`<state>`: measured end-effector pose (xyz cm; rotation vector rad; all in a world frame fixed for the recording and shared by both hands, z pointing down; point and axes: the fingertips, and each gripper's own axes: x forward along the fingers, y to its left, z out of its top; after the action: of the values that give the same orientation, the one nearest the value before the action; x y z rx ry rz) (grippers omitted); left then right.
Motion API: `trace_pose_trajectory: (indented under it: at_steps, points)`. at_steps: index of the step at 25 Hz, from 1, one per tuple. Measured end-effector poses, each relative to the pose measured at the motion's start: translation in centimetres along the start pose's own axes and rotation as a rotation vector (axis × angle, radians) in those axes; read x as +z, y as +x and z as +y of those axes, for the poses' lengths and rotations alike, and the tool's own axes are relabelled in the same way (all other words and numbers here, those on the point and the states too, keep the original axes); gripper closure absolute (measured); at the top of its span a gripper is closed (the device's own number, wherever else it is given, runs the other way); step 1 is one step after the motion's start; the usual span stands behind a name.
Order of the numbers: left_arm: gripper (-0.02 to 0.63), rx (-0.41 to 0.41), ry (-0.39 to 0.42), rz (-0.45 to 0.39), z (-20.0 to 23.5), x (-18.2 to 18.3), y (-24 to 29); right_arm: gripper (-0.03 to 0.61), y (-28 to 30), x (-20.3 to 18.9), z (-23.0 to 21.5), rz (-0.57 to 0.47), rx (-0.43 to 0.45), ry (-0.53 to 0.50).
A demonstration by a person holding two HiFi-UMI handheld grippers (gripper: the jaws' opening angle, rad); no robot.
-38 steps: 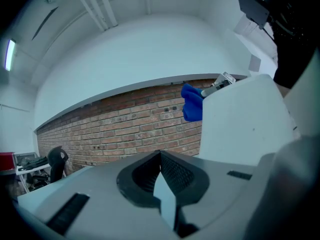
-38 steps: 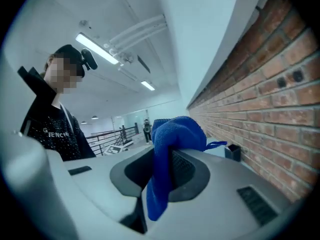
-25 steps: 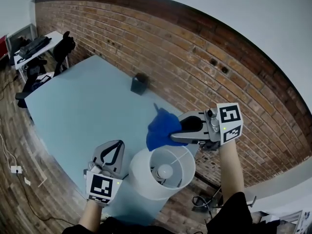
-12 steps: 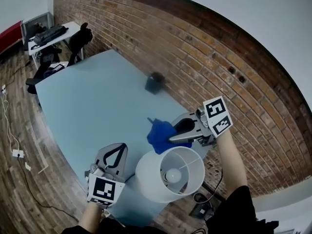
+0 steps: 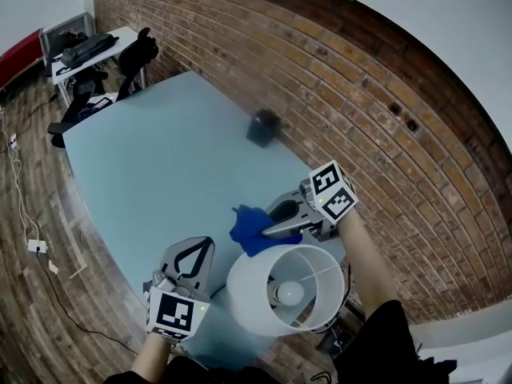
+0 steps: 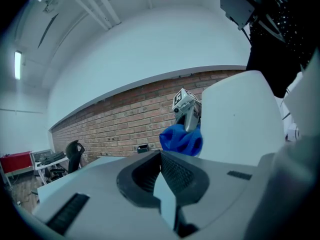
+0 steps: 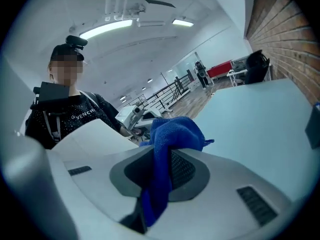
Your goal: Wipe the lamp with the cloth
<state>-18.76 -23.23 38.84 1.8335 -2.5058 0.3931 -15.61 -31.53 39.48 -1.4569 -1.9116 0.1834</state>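
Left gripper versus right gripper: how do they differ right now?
The right gripper has its jaws shut on the blue cloth; the left gripper has its jaws together on nothing. The right gripper is beyond the lamp shade, toward the brick wall; the left gripper is at the shade's left, on the near side. Both are close to the shade.

We see a deep blue cloth, a white lamp shade, a pale blue-grey table — and a red-brown brick wall. The left gripper and right gripper are grey, their cubes marked in black-and-white squares.
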Motion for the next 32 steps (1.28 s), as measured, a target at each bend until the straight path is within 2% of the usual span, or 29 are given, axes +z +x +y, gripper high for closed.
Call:
trace_pose_trajectory:
  at_steps: [5,8,11,13,17,19,23,26,32]
  points:
    - [0.604,-0.010,0.000,0.005,0.0,-0.3,0.3,0.517,0.4,-1.5,-2.4,0.003,-0.027,0.055]
    - [0.604,-0.007,-0.002,0.005,0.4,-0.6,0.4,0.517,0.5,-2.5,-4.1,0.013,-0.076,0.116]
    - [0.604,-0.002,-0.010,0.001,0.8,-0.7,0.3,0.517,-0.2,-1.9,-4.7,-0.031,-0.121,0.142]
    - [0.604,-0.005,-0.015,-0.002,0.8,-0.7,0.3,0.517,-1.3,0.1,-3.4,-0.087,-0.114,0.091]
    - [0.604,-0.010,-0.018,-0.020,0.4,-0.1,0.2,0.517,-4.1,5.4,1.7,-0.156,-0.056,-0.114]
    - [0.605,-0.010,-0.018,-0.030,0.2,0.2,-0.2,0.517,-5.1,8.2,4.1,-0.190,-0.059,-0.190]
    - [0.604,-0.035,-0.022,-0.061,0.1,0.8,-0.7,0.517,-5.7,11.8,8.8,-0.241,-0.154,-0.283]
    - [0.604,-0.072,-0.024,-0.092,0.2,1.0,-0.8,0.517,-4.6,12.9,12.2,-0.267,-0.224,-0.289]
    - [0.604,-0.299,0.031,-0.180,-0.3,2.0,0.7,0.517,-3.0,13.4,14.4,-0.356,-0.472,-0.209]
